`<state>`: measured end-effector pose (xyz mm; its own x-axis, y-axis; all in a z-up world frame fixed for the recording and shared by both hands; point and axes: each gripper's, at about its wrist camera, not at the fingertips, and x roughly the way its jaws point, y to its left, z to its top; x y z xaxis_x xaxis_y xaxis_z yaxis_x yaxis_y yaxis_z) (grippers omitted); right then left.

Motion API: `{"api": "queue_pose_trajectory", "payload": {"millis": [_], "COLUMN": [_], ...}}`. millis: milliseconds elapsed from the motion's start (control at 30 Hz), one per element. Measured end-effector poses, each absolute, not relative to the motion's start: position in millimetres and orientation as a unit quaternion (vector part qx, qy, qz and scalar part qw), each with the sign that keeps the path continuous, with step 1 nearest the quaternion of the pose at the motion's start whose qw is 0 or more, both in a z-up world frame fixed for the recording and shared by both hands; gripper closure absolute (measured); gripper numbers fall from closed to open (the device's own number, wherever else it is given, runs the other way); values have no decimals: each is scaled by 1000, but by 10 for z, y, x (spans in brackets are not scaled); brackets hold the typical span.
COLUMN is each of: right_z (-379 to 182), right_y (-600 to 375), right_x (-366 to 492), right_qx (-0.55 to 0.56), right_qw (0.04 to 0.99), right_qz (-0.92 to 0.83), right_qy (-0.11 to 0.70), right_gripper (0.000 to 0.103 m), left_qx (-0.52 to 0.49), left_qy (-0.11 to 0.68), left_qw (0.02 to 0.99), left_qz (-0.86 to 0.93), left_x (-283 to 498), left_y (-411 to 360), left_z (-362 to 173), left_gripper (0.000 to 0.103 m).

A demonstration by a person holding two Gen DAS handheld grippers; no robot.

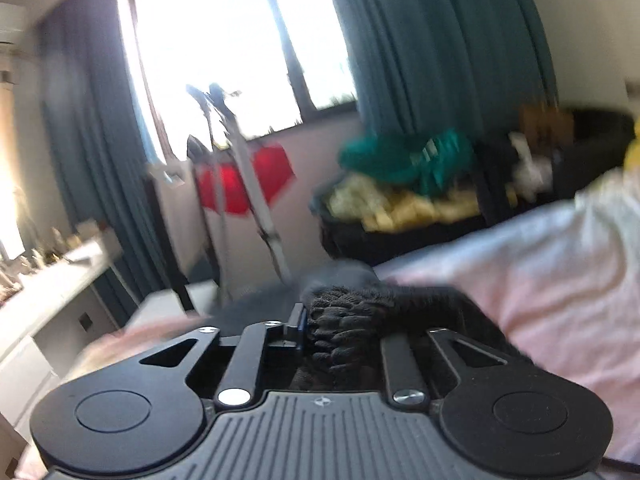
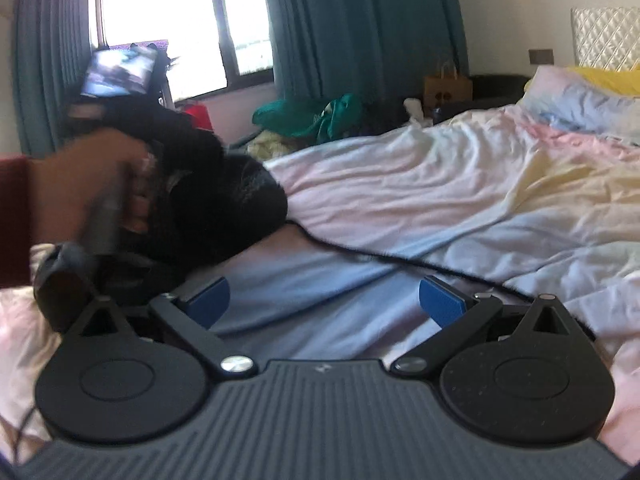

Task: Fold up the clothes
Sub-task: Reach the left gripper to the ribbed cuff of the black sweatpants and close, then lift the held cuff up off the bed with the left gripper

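Black knit fabric, a fuzzy garment (image 1: 352, 320), sits bunched between the pressed-together fingers of the left gripper (image 1: 320, 332), which pinches a thick wad of it above a bed (image 2: 460, 184) spread with pale pink, blue and cream bedding. From the right side, the same dark garment (image 2: 224, 196) shows as a rumpled heap near the bed's edge, with a person's hand (image 2: 92, 184) in a dark red sleeve gripping the left tool over it; the hand and cloth are blurred. The right gripper (image 2: 324, 304) hovers low over the sheet with its blue pads (image 2: 440, 300) spread wide and nothing between them. Folding looks barely begun: the garment is crumpled, not laid flat, and no neat fold or finished stack is visible anywhere on the bed. By the teal curtains (image 2: 360, 20), a heap of green and yellow clothes (image 2: 316, 120) apparently waits its turn, suggesting most of the work lies ahead.
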<state>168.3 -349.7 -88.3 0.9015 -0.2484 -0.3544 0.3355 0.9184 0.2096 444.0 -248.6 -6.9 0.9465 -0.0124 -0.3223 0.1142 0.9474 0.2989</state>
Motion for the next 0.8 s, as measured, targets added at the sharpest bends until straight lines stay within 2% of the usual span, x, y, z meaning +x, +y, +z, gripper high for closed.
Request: {"api": "queue_pose_trajectory", "payload": {"millis": [167,367,600,800], "right_z": [-698,-478,-201,-114], "right_y": [-3382,-3178,-2858,-2454], "right_x": [1579,1351,1021,695], "right_qx": [108,74,23,-27], "right_qw": [975,985,994,996], "right_qz": [-147,-135,-100,-15], "right_qy": [124,81,49,82], "right_gripper": [0,0,0,0], "left_qx": [126,83,43,-81], "left_qy": [127,119,128,179], "left_qw": [984,989,991,979], "left_qz": [-28,-35,-20,48], "left_x": [3691,2646,1385,909], "left_y": [-1866,-1081,67,1195], "left_z": [679,1163,1161,571], "left_gripper": [92,93,93,92]}}
